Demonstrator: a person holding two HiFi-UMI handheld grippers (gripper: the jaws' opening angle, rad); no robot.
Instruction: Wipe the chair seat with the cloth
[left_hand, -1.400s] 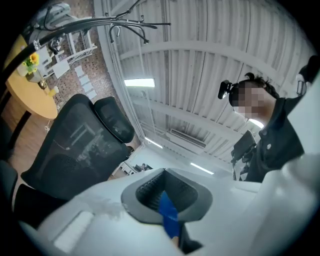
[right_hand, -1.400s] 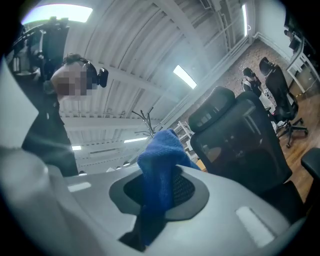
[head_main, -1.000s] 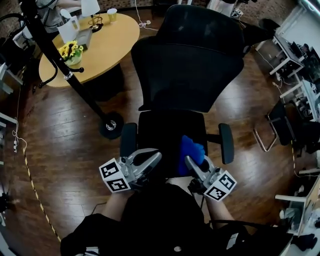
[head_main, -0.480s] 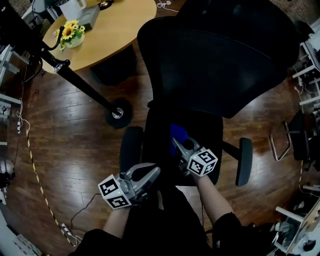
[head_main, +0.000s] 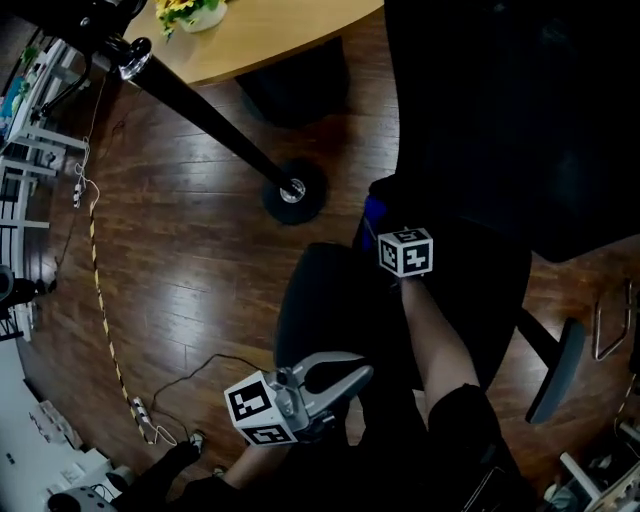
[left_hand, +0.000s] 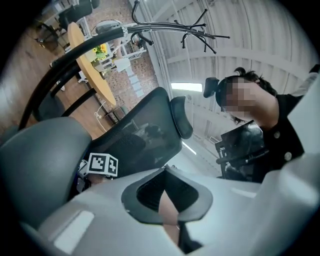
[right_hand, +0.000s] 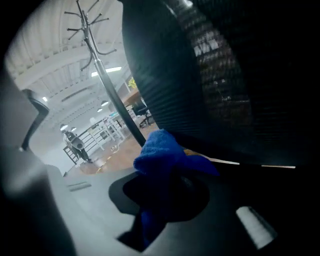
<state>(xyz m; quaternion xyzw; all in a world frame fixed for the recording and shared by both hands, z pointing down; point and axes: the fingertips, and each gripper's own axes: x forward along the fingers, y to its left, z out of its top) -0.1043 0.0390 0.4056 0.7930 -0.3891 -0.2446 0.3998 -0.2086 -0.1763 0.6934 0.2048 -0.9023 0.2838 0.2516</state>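
The black chair seat (head_main: 470, 300) lies under the tall mesh backrest (head_main: 500, 110). My right gripper (head_main: 380, 225) reaches to the seat's far left corner, shut on the blue cloth (head_main: 372, 208), which shows just beyond its marker cube. In the right gripper view the cloth (right_hand: 160, 150) bunches between the jaws, close under the backrest mesh (right_hand: 225, 75). My left gripper (head_main: 362, 373) hangs near my body beside the left armrest (head_main: 310, 300), shut with nothing in it. In the left gripper view its fingers (left_hand: 167, 170) meet at the tips.
A round wooden table (head_main: 280, 35) with a flower pot (head_main: 195, 12) stands at the back left. A coat stand's black pole (head_main: 200, 110) slants down to its base (head_main: 293, 190) near the seat corner. A cable (head_main: 190, 370) lies on the wood floor.
My right gripper has carried the cloth from the seat's front right across to its far left corner. The left gripper has stayed low near my body.
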